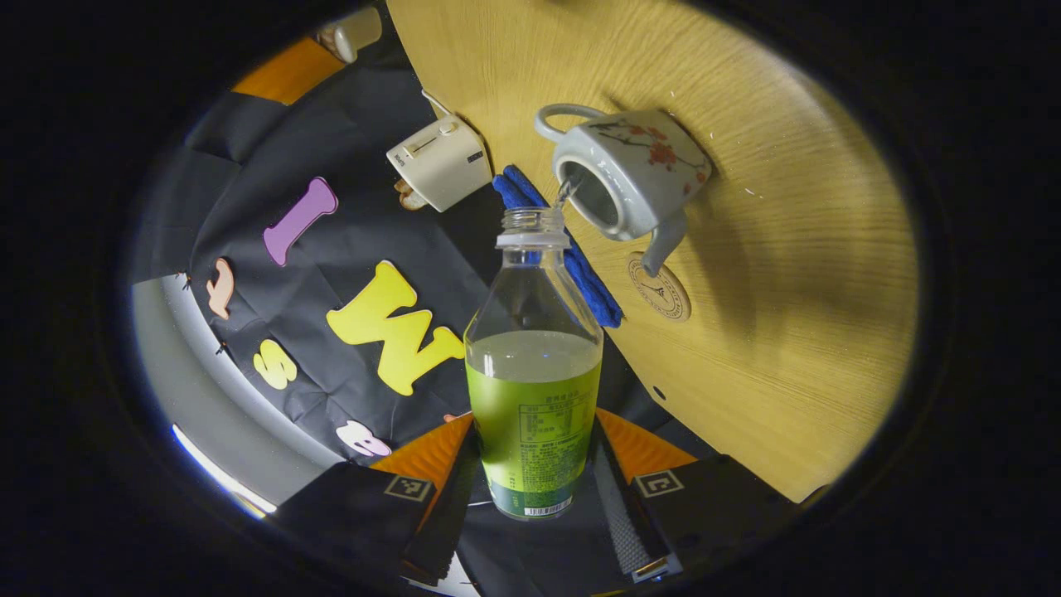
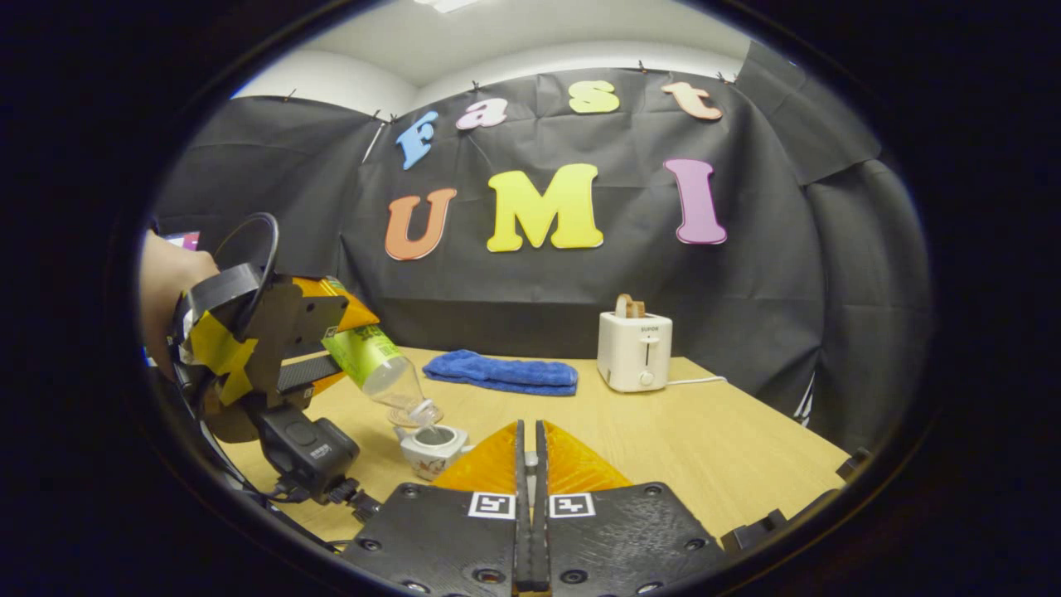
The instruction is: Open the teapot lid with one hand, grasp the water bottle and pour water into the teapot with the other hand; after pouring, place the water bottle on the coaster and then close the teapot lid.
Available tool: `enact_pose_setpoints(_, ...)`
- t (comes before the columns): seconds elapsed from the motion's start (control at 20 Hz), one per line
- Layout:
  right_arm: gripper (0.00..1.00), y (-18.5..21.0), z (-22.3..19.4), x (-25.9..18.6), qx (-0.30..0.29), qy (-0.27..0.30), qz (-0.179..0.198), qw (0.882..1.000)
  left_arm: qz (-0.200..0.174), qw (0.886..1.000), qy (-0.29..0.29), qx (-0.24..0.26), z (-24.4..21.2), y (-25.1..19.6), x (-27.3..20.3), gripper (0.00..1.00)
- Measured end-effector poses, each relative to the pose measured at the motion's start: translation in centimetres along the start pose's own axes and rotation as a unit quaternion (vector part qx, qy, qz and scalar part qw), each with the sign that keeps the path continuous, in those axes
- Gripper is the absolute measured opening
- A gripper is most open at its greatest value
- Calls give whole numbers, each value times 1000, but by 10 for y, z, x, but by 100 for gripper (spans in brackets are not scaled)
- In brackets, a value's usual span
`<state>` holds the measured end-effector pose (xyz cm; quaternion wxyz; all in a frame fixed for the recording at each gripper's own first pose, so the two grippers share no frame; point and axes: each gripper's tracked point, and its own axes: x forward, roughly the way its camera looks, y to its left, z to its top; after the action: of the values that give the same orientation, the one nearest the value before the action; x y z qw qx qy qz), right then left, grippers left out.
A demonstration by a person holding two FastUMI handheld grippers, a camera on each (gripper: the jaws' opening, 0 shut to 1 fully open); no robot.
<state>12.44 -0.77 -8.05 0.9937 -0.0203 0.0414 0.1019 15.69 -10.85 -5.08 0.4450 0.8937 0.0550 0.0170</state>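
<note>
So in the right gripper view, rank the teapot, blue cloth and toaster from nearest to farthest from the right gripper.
From the right gripper:
1. Teapot, just left of the fingertips, lid off, under the tilted water bottle.
2. Blue cloth, farther back, mid-table.
3. Toaster, back right by the wall, roughly level with the cloth's depth, so 2 and 3 are close.

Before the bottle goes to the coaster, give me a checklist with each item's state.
1. Grip: ok. The left gripper has both fingers on the water bottle.
2. Aim: ok. The bottle's mouth is at the teapot opening and a thin stream falls in.
3. Lid off: ok. The teapot's opening is bare.
4. Coaster free: ok. Nothing stands on it, though the teapot's spout sits close.
5. Lid held in the right gripper: cannot tell. Its fingers are together, but what they hold is unclear.
</note>
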Motion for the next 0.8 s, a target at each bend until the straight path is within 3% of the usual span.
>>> enact_pose_setpoints(0.8,0,-6,-1,1,3,3,-4,1000,27,999,7,27,-4,25,-5,73)
